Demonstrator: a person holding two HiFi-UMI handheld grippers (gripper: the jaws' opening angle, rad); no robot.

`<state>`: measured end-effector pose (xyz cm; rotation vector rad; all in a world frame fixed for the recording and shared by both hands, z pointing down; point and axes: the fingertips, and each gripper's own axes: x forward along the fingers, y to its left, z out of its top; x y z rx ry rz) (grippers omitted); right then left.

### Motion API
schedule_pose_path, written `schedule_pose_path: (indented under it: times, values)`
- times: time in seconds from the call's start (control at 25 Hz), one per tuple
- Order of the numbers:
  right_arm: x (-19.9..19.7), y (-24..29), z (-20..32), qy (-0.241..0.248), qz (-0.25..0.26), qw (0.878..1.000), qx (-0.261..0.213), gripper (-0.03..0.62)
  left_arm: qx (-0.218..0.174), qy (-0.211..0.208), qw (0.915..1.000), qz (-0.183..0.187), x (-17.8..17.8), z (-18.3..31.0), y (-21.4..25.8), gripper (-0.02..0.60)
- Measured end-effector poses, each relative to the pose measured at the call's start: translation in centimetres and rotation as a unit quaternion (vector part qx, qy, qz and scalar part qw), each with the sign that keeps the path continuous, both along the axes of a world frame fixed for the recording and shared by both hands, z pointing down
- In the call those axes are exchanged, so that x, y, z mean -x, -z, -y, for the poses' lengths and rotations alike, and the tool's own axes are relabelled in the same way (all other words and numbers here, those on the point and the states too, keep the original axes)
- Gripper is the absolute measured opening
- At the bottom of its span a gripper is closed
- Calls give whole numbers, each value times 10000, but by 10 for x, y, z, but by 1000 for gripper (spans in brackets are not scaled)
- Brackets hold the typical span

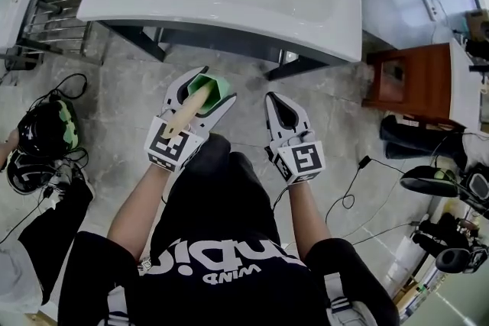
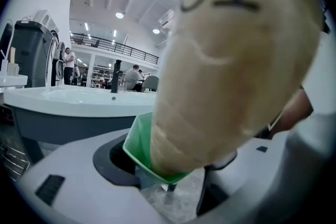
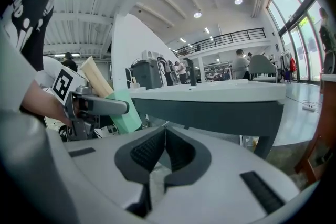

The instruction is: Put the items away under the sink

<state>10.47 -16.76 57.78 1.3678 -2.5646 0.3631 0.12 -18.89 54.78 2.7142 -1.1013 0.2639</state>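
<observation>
Left tongs (image 1: 203, 97) set wide, clamped on a green cup (image 1: 209, 82) near the tips. A tan handle (image 1: 186, 114) stands in the cup and leans back over the tongs toward the person. Right tongs (image 1: 284, 109), just right of the left pair, are pressed together with nothing in them. Sink (image 1: 306, 8) is ahead of both tips, dark frame (image 1: 191, 33) beneath it; the storage space below is not visible. Risks: the handle looks loose in the cup, so tipping it forward could let it slide out; a tip-only grip could let the cup twist or drop; the long handle may catch the sink edge or frame going under. Count: 1 cup, 1 handle, 2 tongs, 1 sink.
</observation>
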Motion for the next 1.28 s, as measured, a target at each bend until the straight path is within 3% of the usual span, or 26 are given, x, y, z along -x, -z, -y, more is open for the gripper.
schedule_pose_path:
  times: [0.48,1.08,1.28]
  values:
    - [-11,-101,15,-90,79,9985,-527,20,-126,-108,9998,-86,-7,6,-108,330]
    - [-17,-226,25,179,159,9910,-1319,20,-388,-253,9986,-245,-26,8,-235,327]
    - [-16,-249,22,211,127,9888,-1471,20,-505,-200,9984,-185,-24,4,-258,327]
